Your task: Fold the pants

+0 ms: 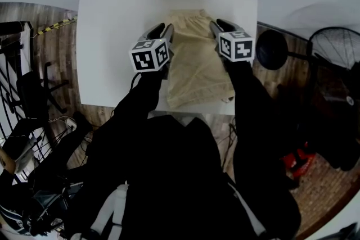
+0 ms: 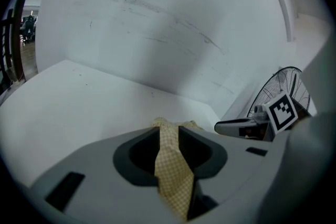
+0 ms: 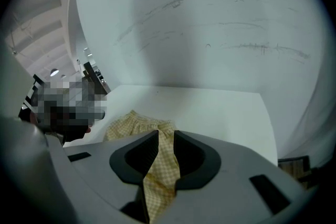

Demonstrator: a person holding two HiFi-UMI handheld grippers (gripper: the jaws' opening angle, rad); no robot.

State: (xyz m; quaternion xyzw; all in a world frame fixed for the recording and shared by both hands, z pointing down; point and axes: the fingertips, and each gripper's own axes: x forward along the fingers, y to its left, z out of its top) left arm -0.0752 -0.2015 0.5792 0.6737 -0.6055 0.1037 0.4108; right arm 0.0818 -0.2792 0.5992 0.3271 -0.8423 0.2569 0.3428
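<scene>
White table fills the head view, and the pale yellow pants are spread on it (hems over the near edge). 2 black-sleeved arms are extended, with the left gripper and right gripper set at the pants' sides. In the left gripper view, checked cloth is pinched between the jaws, and a fan is shown. In the right gripper view, cloth is likewise clamped.

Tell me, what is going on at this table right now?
A person holds a gripper in each hand over a white table. Pale yellow pants lie on it, reaching its near edge. The left gripper has its jaws shut on the pants' left side and the right gripper on the right side, both towards the far end.
</scene>
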